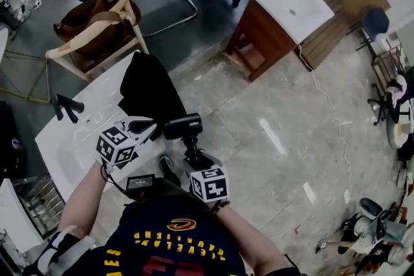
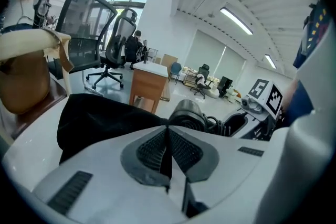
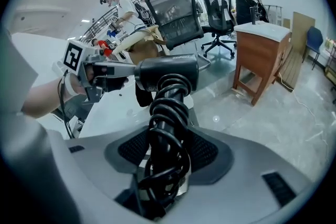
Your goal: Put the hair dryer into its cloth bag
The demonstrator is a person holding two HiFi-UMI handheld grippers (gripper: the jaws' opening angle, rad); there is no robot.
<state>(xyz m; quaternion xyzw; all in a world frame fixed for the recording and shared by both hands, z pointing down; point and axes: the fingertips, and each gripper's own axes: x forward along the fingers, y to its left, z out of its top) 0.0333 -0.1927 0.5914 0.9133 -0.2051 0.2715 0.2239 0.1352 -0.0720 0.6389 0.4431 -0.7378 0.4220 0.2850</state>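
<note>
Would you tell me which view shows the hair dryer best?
The right gripper view: the hair dryer fills the frame, its cord-wrapped handle in the right claw. The head view shows it small; the left gripper view shows just its barrel end beyond the left claw.

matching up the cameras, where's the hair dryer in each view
head view: hair dryer at centre, slightly low.
left gripper view: just right of centre, beyond the jaws.
right gripper view: centre, its handle between the jaws.
shared landmark: wooden cabinet with white top.

Right tongs (image 3: 167, 152) clamping cord-wrapped handle of hair dryer (image 3: 167, 72), left tongs (image 3: 111, 77) pinching cloth bag (image 3: 140, 96) beside it
</note>
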